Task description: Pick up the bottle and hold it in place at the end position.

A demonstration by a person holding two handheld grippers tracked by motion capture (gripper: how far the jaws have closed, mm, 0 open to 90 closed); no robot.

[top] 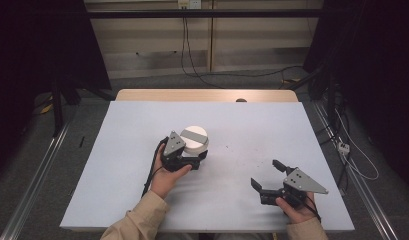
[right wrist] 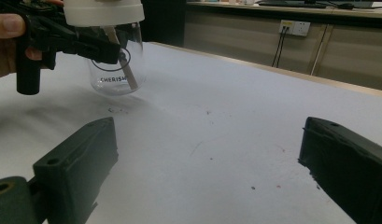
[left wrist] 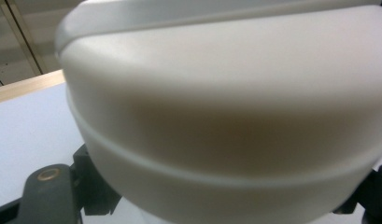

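A clear glass jar (right wrist: 116,70) with a broad white lid (top: 194,138) and printed lettering has a pale stick leaning inside it. My left gripper (top: 197,154) is shut on the jar just under the lid, left of the table's middle; its black jaws (right wrist: 93,49) clamp the glass from both sides. In the left gripper view the lid (left wrist: 226,93) looms very close. Whether the jar's base touches the table I cannot tell. My right gripper (top: 264,172) stands open near the front right, its jaws (right wrist: 207,135) wide apart with nothing between them.
A pale sheet (top: 142,190) covers the table, with small dark specks (right wrist: 208,112) between the two grippers. The wooden table edge (top: 207,95) shows at the far side, with a small dark thing (top: 240,100) on it. Cables lie on the floor beyond.
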